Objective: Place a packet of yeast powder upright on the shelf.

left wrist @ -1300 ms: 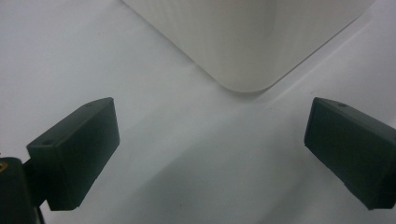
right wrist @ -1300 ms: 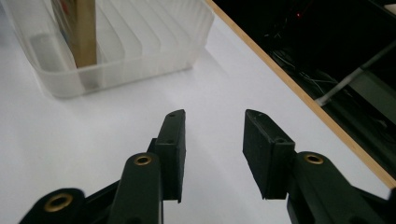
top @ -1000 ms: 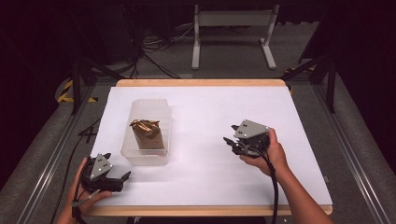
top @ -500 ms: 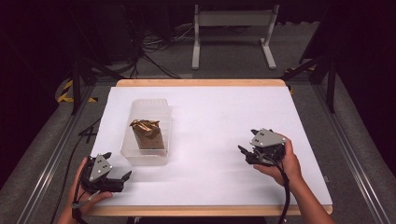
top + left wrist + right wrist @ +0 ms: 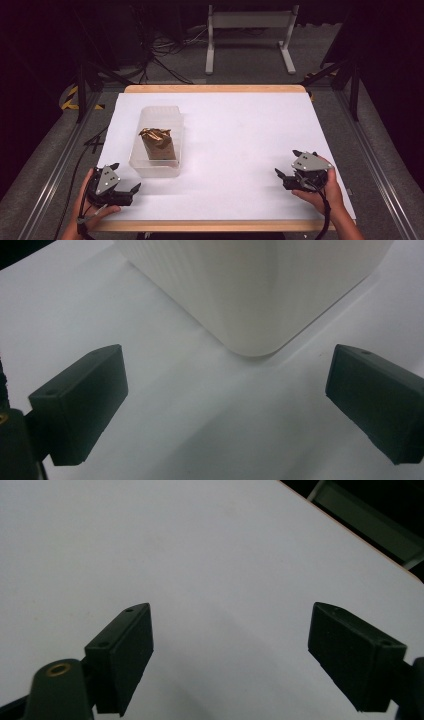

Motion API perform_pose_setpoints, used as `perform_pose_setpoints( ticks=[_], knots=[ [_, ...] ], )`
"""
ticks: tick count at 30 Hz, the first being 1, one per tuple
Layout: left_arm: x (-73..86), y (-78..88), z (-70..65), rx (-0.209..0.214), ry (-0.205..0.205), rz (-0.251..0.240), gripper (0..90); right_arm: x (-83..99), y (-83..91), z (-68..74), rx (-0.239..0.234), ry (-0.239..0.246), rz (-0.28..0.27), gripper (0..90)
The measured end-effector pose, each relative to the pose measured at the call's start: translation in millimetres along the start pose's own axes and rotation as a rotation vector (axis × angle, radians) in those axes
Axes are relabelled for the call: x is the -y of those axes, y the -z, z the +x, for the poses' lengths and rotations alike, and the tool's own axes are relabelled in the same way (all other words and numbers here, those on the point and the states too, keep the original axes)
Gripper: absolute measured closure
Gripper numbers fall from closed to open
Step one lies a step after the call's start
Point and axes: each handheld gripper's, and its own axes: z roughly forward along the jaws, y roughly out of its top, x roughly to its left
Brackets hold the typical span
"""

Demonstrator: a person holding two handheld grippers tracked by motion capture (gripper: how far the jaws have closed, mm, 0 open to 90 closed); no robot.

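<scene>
In the high view, one white-topped desk (image 5: 240, 150) with a wooden edge is seen, and on its left half one clear plastic container (image 5: 157, 142) is placed, long side running away from the person. Inside it one brown paper bag (image 5: 157, 142) with a crumpled gold top is stood upright. Two tongs are counted: the left tongs (image 5: 126, 181) are held low at the near left corner, just beside the container's near end, and the right tongs (image 5: 288, 166) are held near the near right edge, well apart from the container. Both are spread wide with nothing between the jaws.

In the left gripper view, the left tongs (image 5: 225, 390) are seen parted over bare white desk, one rounded corner of the container (image 5: 250, 295) lying just ahead of them, untouched.

In the right gripper view, the right tongs (image 5: 230, 650) are seen gaping over the empty white surface, the desk's edge crossing the upper right corner
</scene>
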Motion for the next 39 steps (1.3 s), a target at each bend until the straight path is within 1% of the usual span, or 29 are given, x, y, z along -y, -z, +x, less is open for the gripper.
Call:
perform_pose_setpoints(
  ticks=[2, 5, 8, 10, 11, 13, 14, 16, 17, 18, 21, 23, 25, 26, 27, 29, 32, 35, 36, 39],
  knots=[
    [0.2, 0.3, 0.4, 0.003, 0.006, -0.001, 4.2, 7.6, 3.4, -1.7, 0.003, -0.019, -0.007, 16.6],
    [0.0, 0.2, 0.1, 0.005, 0.010, -0.004, 4.1, 17.1, 7.9, -3.5, 0.009, -0.029, -0.013, 15.1],
    [-0.3, -0.4, 0.7, 0.003, 0.006, -0.006, 4.1, 28.9, 13.6, -6.8, 0.009, -0.056, -0.018, 13.9],
    [-0.6, -0.6, 0.7, 0.006, 0.010, -0.003, 4.2, 31.7, 15.3, -7.7, 0.007, -0.065, -0.018, 13.6],
    [-1.1, -0.8, 1.2, 0.004, 0.005, -0.005, 4.2, 36.6, 17.6, -9.0, 0.008, -0.077, -0.023, 13.5],
    [-1.7, -2.2, 0.9, 0.011, 0.014, -0.007, 4.2, 45.6, 21.7, -11.7, 0.013, -0.100, -0.024, 11.9],
    [-2.1, -2.8, 1.5, 0.010, 0.008, -0.006, 4.1, 50.6, 24.1, -13.6, 0.013, -0.120, -0.038, 11.9],
    [-2.7, -4.1, 1.8, 0.017, 0.007, -0.003, 4.1, 57.0, 27.7, -16.3, 0.017, -0.141, -0.051, 11.5],
    [-3.1, -4.5, 2.0, 0.015, 0.005, -0.004, 4.0, 63.5, 32.0, -18.1, 0.027, -0.168, -0.072, 11.1],
    [-3.2, -4.9, 1.8, 0.017, 0.009, -0.006, 4.0, 63.5, 32.0, -18.1, 0.027, -0.168, -0.072, 11.1],
    [-2.9, -5.4, 2.1, 0.016, 0.006, -0.001, 4.0, 72.1, 39.6, -21.3, 0.042, -0.201, -0.104, 10.6],
    [-2.8, -5.1, 1.6, 0.016, 0.004, 0.000, 4.0, 76.2, 42.8, -23.5, 0.059, -0.222, -0.105, 10.5],
    [-3.2, -4.6, 1.5, 0.020, -0.002, -0.003, 4.0, 81.1, 45.4, -26.3, 0.063, -0.255, -0.118, 10.5],
    [-3.2, -4.6, 1.5, 0.020, -0.002, -0.003, 4.0, 81.1, 45.4, -26.3, 0.063, -0.255, -0.118, 10.5],
    [-3.7, -4.8, 1.2, 0.017, 0.002, -0.010, 4.0, 85.4, 47.2, -28.5, 0.067, -0.288, -0.119, 10.1],
    [-3.9, -4.7, 1.1, 0.019, -0.002, -0.009, 4.0, 86.2, 47.9, -28.9, 0.070, -0.292, -0.122, 10.3],
    [-3.3, -4.2, 1.0, 0.022, -0.003, -0.012, 4.0, 86.6, 50.1, -28.6, 0.088, -0.291, -0.114, 10.3],
    [-2.8, -4.6, 1.9, 0.026, 0.003, -0.012, 4.0, 83.6, 48.5, -25.8, 0.086, -0.273, -0.104, 10.3],
    [-2.8, -4.5, 2.6, 0.023, -0.004, -0.010, 4.0, 82.6, 47.5, -25.0, 0.084, -0.263, -0.100, 10.2],
    [-2.5, -5.3, 2.3, 0.021, 0.003, -0.008, 4.0, 80.4, 45.9, -23.3, 0.080, -0.252, -0.098, 10.2]
  ],
)
